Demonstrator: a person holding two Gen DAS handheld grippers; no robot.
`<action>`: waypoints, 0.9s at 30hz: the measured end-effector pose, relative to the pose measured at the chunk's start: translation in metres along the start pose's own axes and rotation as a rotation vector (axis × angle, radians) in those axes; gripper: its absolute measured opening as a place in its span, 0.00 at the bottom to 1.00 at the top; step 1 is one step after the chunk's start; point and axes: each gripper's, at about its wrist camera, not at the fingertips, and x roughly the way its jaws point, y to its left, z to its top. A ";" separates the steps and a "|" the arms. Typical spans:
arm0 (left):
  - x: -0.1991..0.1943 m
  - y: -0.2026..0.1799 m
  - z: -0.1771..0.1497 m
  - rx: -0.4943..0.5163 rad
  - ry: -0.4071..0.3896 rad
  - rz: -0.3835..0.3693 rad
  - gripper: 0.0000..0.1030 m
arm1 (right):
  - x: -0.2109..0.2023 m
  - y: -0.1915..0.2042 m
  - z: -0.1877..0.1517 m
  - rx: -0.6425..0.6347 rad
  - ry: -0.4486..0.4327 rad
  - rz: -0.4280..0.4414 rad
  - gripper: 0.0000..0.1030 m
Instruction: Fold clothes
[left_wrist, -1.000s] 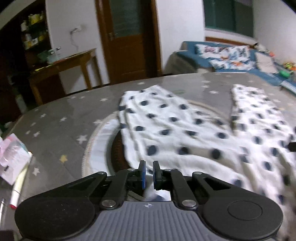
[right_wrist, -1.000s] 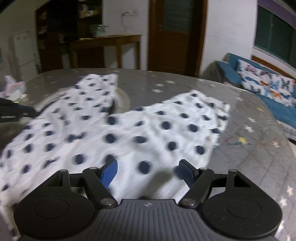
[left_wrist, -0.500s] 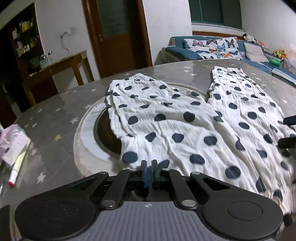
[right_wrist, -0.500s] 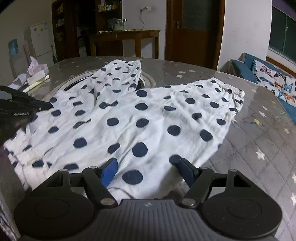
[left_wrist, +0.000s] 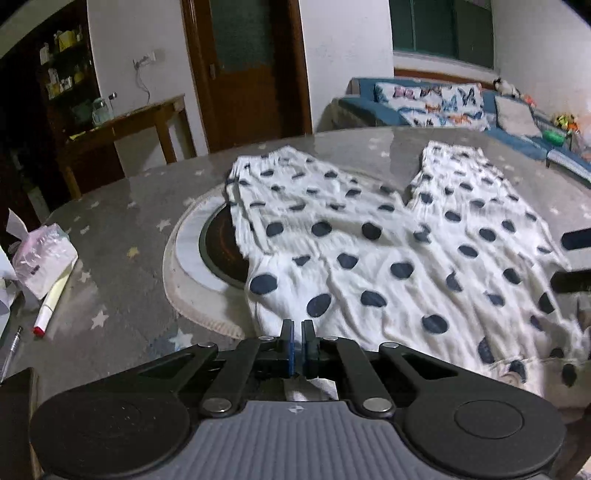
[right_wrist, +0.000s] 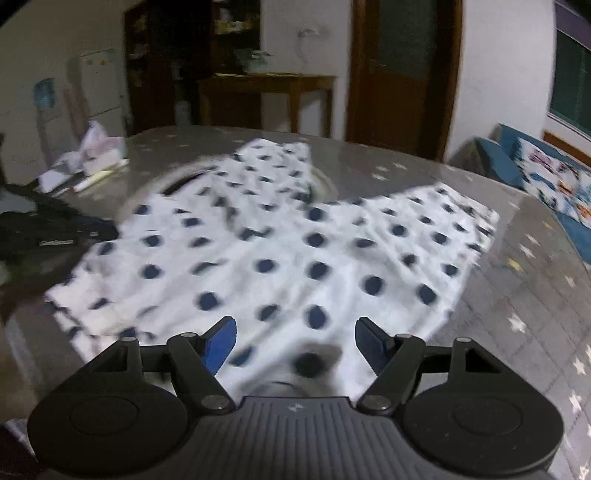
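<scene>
White trousers with dark blue dots (left_wrist: 369, 258) lie spread on the grey star-patterned table (left_wrist: 122, 229), both legs pointing away from me. My left gripper (left_wrist: 297, 332) is shut on the near left edge of the cloth, and a fold of white fabric shows just behind its pads. In the right wrist view the trousers (right_wrist: 295, 258) fill the middle. My right gripper (right_wrist: 295, 332) hangs open over their near edge, cloth lying below the gap and neither pad pressing on it. The left gripper (right_wrist: 74, 229) shows at that view's left edge.
A round dark hob with a pale ring (left_wrist: 218, 243) sits in the table's centre, partly under the trousers. A tissue pack (left_wrist: 44, 254), a marker (left_wrist: 51, 299) and a pen lie at the left. A blue sofa (left_wrist: 443, 107) and a wooden side table (left_wrist: 122, 125) stand beyond.
My left jaws closed the last small gap onto the cloth edge. Both grippers slid sideways across the table, and the right one rolled a little while staying open.
</scene>
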 end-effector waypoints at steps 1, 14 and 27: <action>-0.001 -0.001 -0.001 0.003 -0.003 -0.006 0.04 | -0.001 0.005 0.000 -0.013 -0.001 0.016 0.71; -0.010 -0.007 -0.024 0.026 0.022 -0.001 0.04 | -0.003 0.040 -0.031 -0.036 0.058 0.105 0.68; -0.032 0.003 -0.036 0.001 0.022 -0.033 0.04 | -0.021 0.044 -0.030 -0.061 0.093 0.139 0.69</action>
